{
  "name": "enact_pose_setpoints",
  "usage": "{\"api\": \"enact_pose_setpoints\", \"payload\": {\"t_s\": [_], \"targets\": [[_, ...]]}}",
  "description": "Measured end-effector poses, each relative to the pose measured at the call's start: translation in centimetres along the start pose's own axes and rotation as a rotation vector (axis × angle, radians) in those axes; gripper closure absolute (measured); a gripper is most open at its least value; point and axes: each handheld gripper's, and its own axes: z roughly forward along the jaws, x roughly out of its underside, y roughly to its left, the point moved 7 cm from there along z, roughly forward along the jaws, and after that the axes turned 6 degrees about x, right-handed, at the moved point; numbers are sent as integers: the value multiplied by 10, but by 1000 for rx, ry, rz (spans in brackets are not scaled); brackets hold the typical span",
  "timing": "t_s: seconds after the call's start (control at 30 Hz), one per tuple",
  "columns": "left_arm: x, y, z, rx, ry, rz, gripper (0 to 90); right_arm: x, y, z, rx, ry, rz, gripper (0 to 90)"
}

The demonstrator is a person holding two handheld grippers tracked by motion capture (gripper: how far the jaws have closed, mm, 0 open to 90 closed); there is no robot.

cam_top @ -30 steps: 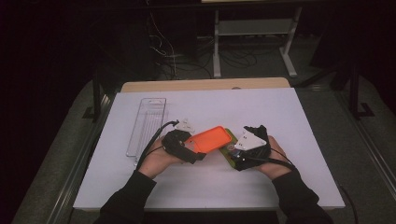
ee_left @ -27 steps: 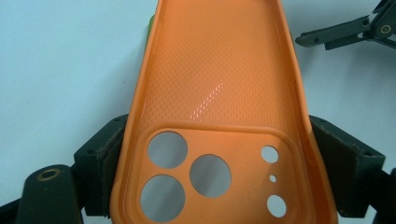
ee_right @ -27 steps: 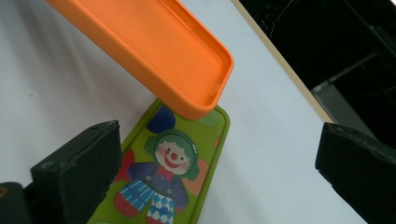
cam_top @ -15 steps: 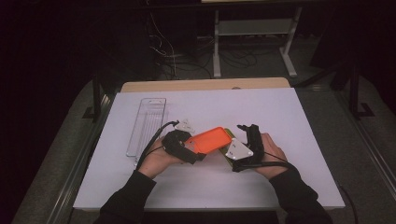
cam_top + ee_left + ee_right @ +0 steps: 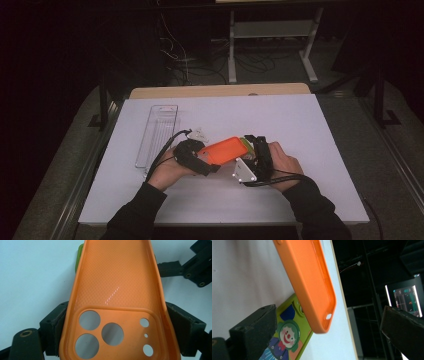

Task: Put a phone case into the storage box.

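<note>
An orange phone case (image 5: 225, 149) is held just above the white table by my left gripper (image 5: 209, 161), which is shut across its camera-hole end. In the left gripper view the case (image 5: 115, 290) lies inside-up between the two black pads (image 5: 56, 327). My right gripper (image 5: 252, 149) stands open at the case's other end. Its wide-apart jaws flank that end of the orange case (image 5: 312, 285) without touching it. Under the case lies a green phone case with a clown picture (image 5: 287, 337), whose edge peeks out beside the orange one (image 5: 79, 257).
A clear plastic tray (image 5: 157, 130) lies at the left of the white sheet (image 5: 300, 120). A small white piece (image 5: 200, 134) sits behind the left gripper. The table's wooden back edge (image 5: 220, 91) borders a dark area with cables and a rack.
The right hand has moved left with its gripper, up to the free end of the orange case. The left gripper and the case have stayed put.
</note>
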Motion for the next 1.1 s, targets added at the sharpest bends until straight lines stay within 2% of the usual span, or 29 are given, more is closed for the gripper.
{"api": "enact_pose_setpoints", "payload": {"t_s": [0.03,0.13,0.17,0.23,0.37,0.47,0.5,0.53,0.57,0.6,0.63,0.7,0.73,0.77,0.87,1.0,1.07,1.1], "targets": [[-1,-1,1,0,-20,-19,155,-1,1,0,2,2,-9,3],[-1,-1,1,1,-19,-19,155,-4,2,2,22,-6,-60,47],[0,0,0,2,-4,-5,155,-5,2,3,26,-7,-72,57],[-1,0,0,2,-11,-7,155,-6,4,3,34,0,-67,77],[-1,1,-1,1,-8,-1,155,-10,7,4,63,-7,-93,130],[-1,2,-1,1,0,9,155,-12,10,6,64,-5,-109,167],[-1,2,-1,0,2,11,155,-12,9,7,75,-16,-154,182],[-1,3,-2,1,9,20,155,-13,11,8,79,-16,-169,198],[-2,1,0,4,-20,-6,155,-12,12,9,75,-10,-201,217],[-2,1,0,4,-20,-6,155,-12,12,9,75,-10,-201,217],[-2,0,0,8,-18,-11,155,-12,14,10,88,-14,-227,287],[-2,0,0,8,-18,-14,155,-12,15,10,94,-15,-235,313],[-1,2,-2,8,6,7,155,-13,17,10,98,-20,-240,339],[-1,1,-2,7,3,4,155,-15,19,10,112,-26,-236,408],[-1,1,-2,10,2,8,155,-15,22,11,109,-18,-251,476],[-1,2,-2,10,5,3,155,-16,24,12,113,-30,-262,580],[-2,1,-1,10,-9,-11,155,-17,24,11,115,-33,-266,624],[-1,3,-2,5,9,8,155,-17,25,11,116,-37,-265,648]]}}
